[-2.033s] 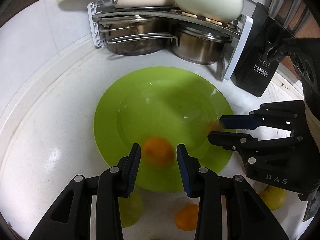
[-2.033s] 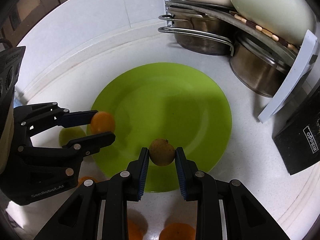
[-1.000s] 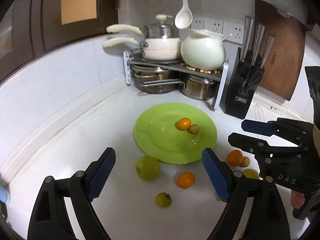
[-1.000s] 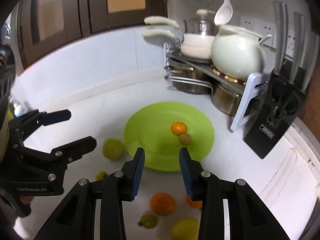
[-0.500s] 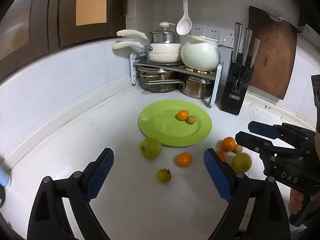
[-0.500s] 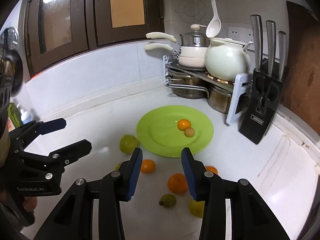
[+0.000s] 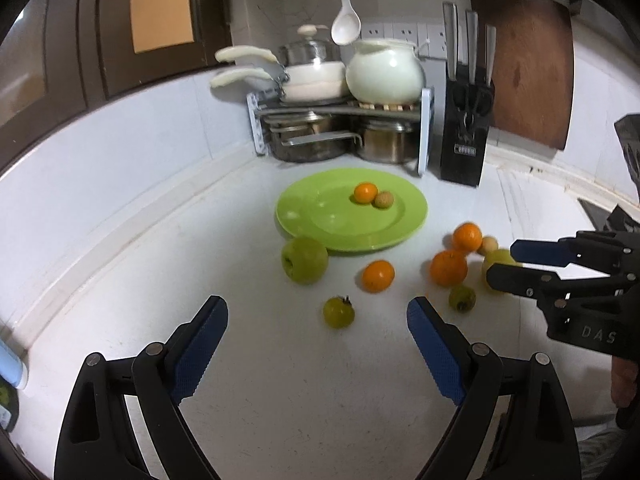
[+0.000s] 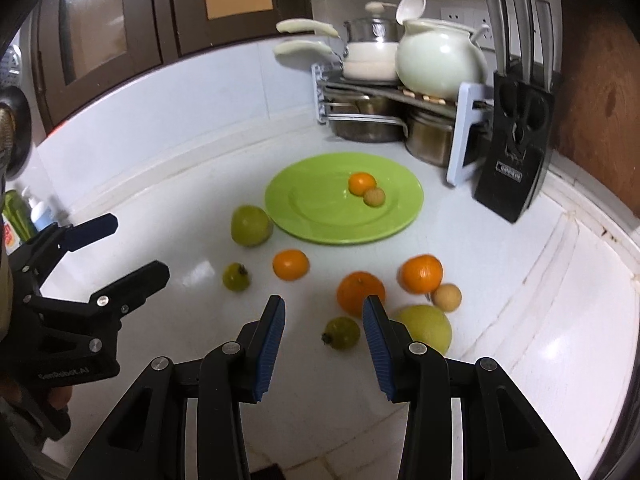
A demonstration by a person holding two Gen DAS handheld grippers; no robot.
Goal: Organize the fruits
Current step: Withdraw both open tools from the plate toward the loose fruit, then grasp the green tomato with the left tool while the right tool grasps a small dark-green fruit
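A green plate (image 7: 320,216) (image 8: 312,208) on the white counter holds a small orange (image 7: 365,193) (image 8: 361,182) and a small brown fruit (image 7: 383,199) (image 8: 374,197). Loose on the counter in front of it lie a green apple (image 7: 305,260) (image 8: 251,225), several oranges (image 7: 378,276) (image 8: 291,264), small green fruits (image 7: 338,312) (image 8: 341,333), a yellow-green fruit (image 8: 430,326) and a tan fruit (image 8: 446,297). My left gripper (image 7: 318,320) is wide open and empty, held back from the fruit. My right gripper (image 8: 324,320) is open and empty above a small green fruit.
A pot rack (image 7: 340,128) with pans and a white pot stands behind the plate. A black knife block (image 7: 466,136) and a wooden board (image 7: 528,64) stand at the back right. A soap bottle (image 8: 40,212) stands at the far left.
Both grippers let go of their fruits on the plate, opened and drew back from it. The plate now lies farther off and the loose fruit is in view.
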